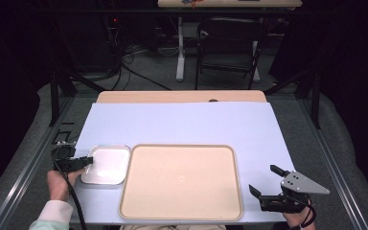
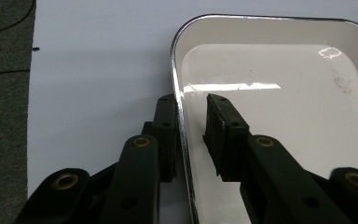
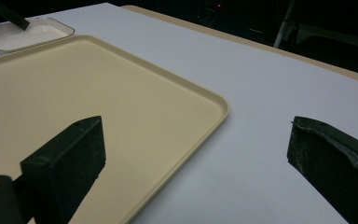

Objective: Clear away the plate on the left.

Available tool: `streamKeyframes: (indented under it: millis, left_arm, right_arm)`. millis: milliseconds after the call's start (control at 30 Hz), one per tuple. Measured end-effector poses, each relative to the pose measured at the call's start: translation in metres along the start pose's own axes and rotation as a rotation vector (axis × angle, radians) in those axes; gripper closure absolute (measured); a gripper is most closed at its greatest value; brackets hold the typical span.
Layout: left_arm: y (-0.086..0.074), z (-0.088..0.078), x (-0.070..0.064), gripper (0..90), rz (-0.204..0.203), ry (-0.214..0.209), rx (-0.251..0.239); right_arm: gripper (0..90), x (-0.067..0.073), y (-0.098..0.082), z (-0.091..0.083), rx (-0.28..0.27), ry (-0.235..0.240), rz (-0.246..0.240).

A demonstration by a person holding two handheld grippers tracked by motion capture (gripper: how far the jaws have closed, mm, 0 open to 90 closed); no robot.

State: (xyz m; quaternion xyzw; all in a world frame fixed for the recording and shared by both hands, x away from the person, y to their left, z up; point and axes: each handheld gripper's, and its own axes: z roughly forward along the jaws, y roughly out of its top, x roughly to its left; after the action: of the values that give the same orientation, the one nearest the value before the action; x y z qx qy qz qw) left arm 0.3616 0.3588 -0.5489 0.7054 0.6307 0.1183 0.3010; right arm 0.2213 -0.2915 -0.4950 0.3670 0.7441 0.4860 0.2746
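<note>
I am straddling the white dish's [image 2: 279,102] rim with my left gripper [image 2: 193,123] (jaws not quite pinching it); my right gripper [image 1: 264,179], at four o'clock of the beige tray [image 1: 182,181], is hanging spread wide.

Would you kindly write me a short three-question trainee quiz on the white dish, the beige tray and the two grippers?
1. True or false: the white dish lies inside the beige tray.
2. Which gripper has the dish's rim between its jaws? A) left gripper B) right gripper
3. Fill in: the right gripper's jaws stand ____ with nothing between them.

Key
1. False. The dish lies on the table cover, at the tray's left side.
2. A. One jaw is outside the rim, the other inside the dish.
3. Open, beside the tray's right edge.
</note>
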Motion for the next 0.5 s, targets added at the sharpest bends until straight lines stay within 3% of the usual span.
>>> streamKeyframes:
  millis: [300, 500]
  left_arm:
    - [-0.0011, -0.0002, 0.0043, 80.2, -0.05, -0.019, -0.01]
    - [-0.0021, -0.0008, 0.0054, 83.9, -0.053, -0.015, -0.023]
  right_arm:
    - [3.7, -0.0001, -0.0002, 0.0005, 0.004, 0.001, 0.004]
    - [3.5, -0.0002, 0.0, 0.001, 0.009, -0.002, 0.001]
